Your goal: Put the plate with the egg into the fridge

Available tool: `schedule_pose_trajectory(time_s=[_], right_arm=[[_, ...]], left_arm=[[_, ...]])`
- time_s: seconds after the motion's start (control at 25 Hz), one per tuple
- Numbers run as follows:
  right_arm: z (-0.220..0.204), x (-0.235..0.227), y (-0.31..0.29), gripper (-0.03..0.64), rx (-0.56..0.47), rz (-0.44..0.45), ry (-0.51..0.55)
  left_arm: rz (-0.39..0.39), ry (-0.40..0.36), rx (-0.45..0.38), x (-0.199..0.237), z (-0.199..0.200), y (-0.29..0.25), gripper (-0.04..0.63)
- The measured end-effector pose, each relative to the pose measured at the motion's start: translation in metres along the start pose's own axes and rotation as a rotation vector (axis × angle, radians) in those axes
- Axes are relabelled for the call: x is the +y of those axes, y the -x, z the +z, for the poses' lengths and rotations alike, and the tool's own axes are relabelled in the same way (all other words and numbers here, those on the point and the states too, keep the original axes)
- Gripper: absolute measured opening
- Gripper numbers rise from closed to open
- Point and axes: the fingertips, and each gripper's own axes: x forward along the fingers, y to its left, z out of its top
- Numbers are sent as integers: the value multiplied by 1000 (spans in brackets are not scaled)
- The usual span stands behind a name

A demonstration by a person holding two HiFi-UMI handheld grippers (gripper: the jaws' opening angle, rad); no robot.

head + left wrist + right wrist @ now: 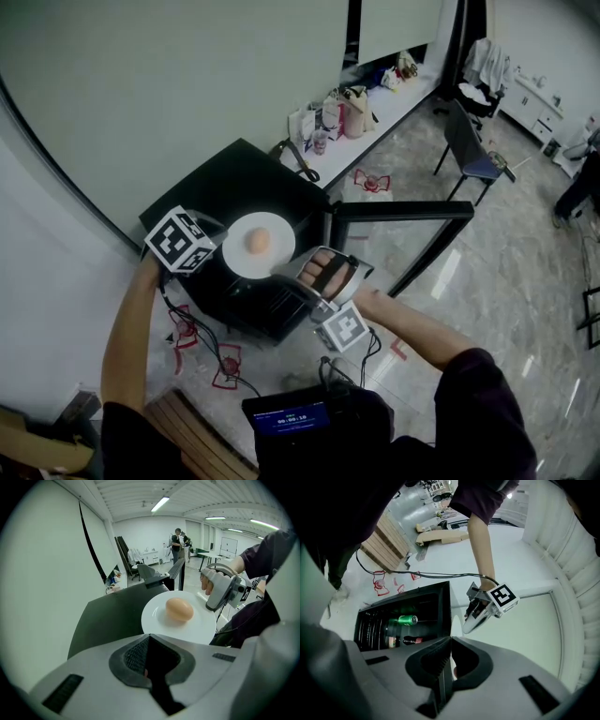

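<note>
First, the grip. The right gripper [281, 274] had its jaws pinched on the near-right rim of the plate [239, 262], which showed edge-on between them in the right gripper view. The left gripper [218, 249] had its jaws drawn together at the opposite rim, apparently pinching it too. The plate lay over the top of the black fridge [211, 192], with the egg [259, 241] loose near its centre. Whether the plate rested on the top or hung just above it could not be told.

Recommended handling for the step:
- Both grippers should travel as one unit and hold the plate level, since a tilt would likely roll the egg off the shallow rim.
- The path should clear the front edge, descend, and enter the open compartment beside the door [403, 214], which stood swung out to the right.
- A green can [404, 619] and a dark bottle [411, 641] occupied the shelves, so a free space should be chosen.

Surroundings: the fridge stood on a pale marble-look floor [487, 281] against a plain wall [141, 94]. Red marks [225, 366], cables [202, 342] and a wooden pallet [192, 427] lay near. A cluttered bench [394, 103] stood beyond.
</note>
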Motion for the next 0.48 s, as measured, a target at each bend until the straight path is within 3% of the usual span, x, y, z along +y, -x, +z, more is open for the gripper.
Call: schedule_pose_trajectory(time_s=[0.48], right_arm=[[-23, -7, -18, 18, 141, -48, 24]], left_arm=[[-2, -16, -4, 0, -3, -2, 8]])
